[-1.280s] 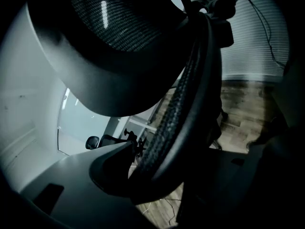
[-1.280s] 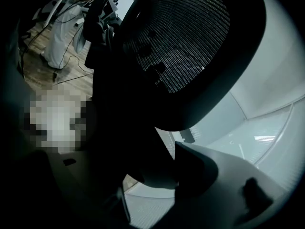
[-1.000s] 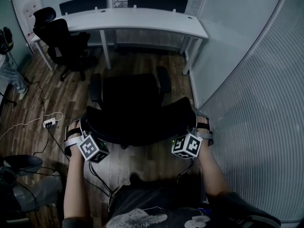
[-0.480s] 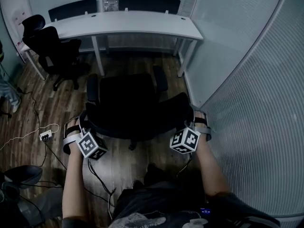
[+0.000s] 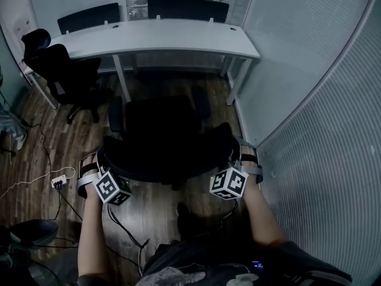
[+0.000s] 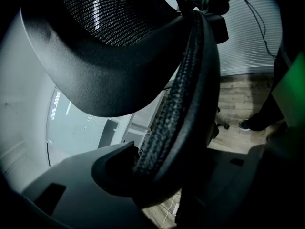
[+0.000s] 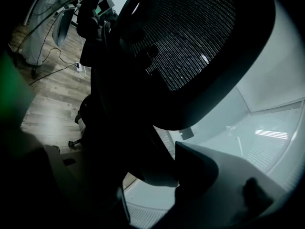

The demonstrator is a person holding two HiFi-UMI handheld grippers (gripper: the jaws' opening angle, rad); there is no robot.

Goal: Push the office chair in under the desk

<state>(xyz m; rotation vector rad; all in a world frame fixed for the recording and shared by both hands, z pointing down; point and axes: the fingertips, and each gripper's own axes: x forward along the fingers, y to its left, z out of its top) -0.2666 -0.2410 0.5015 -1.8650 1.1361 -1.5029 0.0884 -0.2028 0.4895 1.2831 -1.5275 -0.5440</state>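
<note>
The black office chair (image 5: 159,134) stands on the wood floor with its seat toward the white desk (image 5: 155,36), short of the desk's front edge. My left gripper (image 5: 95,164) is at the left edge of the chair's backrest (image 5: 166,159), and my right gripper (image 5: 241,155) is at the right edge. In the left gripper view the mesh-edged backrest rim (image 6: 176,109) runs between the jaws of the left gripper (image 6: 159,173), gripped. The right gripper view has the dark backrest frame (image 7: 138,128) clamped in the right gripper (image 7: 140,171).
A second black chair (image 5: 65,67) stands at the desk's left end, and two more chairs (image 5: 187,8) sit behind the desk. A glass partition (image 5: 309,100) runs close along the right. The desk legs (image 5: 122,76) flank the gap ahead. Cables and a power strip (image 5: 58,182) lie at left.
The chair has rolled forward toward the desk, with both grippers still on its backrest edges. I have stepped after it.
</note>
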